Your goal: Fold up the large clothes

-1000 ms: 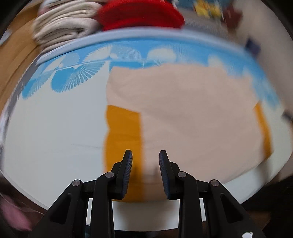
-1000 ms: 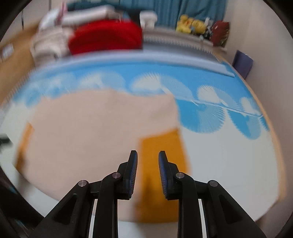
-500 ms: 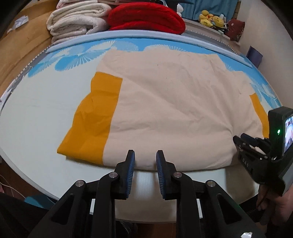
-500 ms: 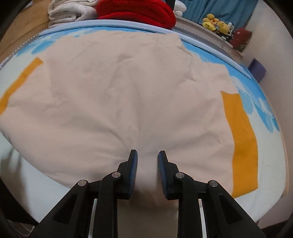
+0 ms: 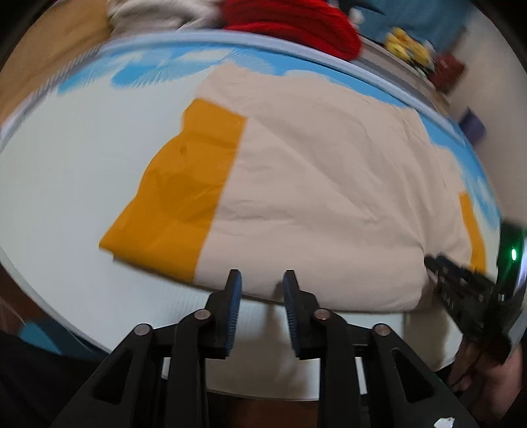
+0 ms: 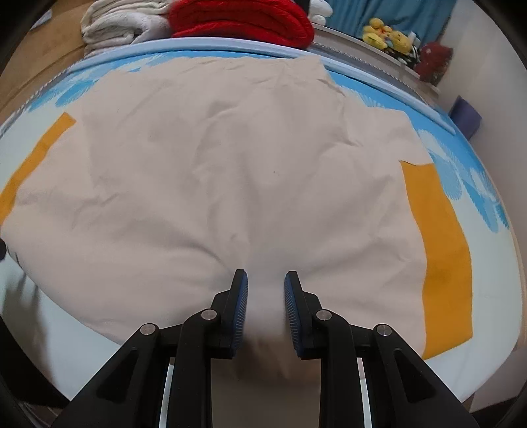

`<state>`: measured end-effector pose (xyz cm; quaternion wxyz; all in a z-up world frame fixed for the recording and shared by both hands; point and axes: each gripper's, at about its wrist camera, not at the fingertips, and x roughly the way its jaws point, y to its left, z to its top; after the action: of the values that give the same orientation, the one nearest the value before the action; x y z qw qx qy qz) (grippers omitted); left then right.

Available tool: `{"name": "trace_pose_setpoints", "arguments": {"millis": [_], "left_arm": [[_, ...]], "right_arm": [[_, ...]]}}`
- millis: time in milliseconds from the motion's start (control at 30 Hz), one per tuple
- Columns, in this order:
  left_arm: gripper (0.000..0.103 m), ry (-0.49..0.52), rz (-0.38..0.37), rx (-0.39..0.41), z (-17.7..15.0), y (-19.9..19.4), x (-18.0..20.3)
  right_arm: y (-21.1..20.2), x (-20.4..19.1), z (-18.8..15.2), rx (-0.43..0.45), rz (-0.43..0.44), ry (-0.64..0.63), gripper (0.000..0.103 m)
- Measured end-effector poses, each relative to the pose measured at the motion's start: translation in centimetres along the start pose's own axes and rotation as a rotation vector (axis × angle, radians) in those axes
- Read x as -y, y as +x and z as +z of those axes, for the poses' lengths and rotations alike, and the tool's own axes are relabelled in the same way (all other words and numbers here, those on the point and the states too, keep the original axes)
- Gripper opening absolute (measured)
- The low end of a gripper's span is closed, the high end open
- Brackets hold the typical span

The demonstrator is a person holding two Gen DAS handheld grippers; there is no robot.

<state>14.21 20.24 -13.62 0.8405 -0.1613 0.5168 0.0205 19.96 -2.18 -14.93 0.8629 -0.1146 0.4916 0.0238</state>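
Observation:
A large cream shirt (image 6: pixel 230 171) with orange sleeves (image 6: pixel 441 250) lies flat on a round table with a white and blue patterned cover (image 5: pixel 66 171). In the left wrist view the shirt (image 5: pixel 329 197) fills the right half, its orange left sleeve (image 5: pixel 178 204) spread out. My left gripper (image 5: pixel 262 283) is open and empty at the shirt's near hem. My right gripper (image 6: pixel 266 283) is open over the near hem, where the cloth hangs over the table edge; nothing is held. The right gripper's body (image 5: pixel 467 296) shows at the right of the left view.
Beyond the table's far rim lie a red blanket (image 6: pixel 243 19) and folded cream towels (image 6: pixel 122 26). Yellow plush toys (image 6: pixel 385 33) sit on a shelf at the back right. A purple box (image 6: pixel 466 113) stands by the right wall.
Both grippers have swung from the orange sleeves to the shirt's near hem. The left view has tilted and come closer to the hem since half a second ago; the right has barely moved.

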Motion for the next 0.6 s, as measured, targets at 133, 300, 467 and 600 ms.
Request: {"name": "trace_pose_setpoints", "arguments": {"millis": [133,300,467,600], "left_arm": [[0.039,-0.254,-0.09,-0.07,0.4,1.3,-4.7],[0.05,-0.482,-0.188,-0.13,0.1,3.0,-8.6],[0.05,-0.55,-0.241,-0.113,0.5,3.9,-9.6],[0.05,-0.589,-0.277,-0.08,0.9,4.6,-10.1]], "right_arm": [[-1.0,0.4,0.3,0.026,0.019,0.033,0.025],[-0.6,0.2,0.1,0.029,0.021,0.002,0.025],[-0.1,0.6,0.5,0.009,0.031,0.005,0.025],[0.1,0.9,0.7,0.003,0.042,0.008,0.025]]}}
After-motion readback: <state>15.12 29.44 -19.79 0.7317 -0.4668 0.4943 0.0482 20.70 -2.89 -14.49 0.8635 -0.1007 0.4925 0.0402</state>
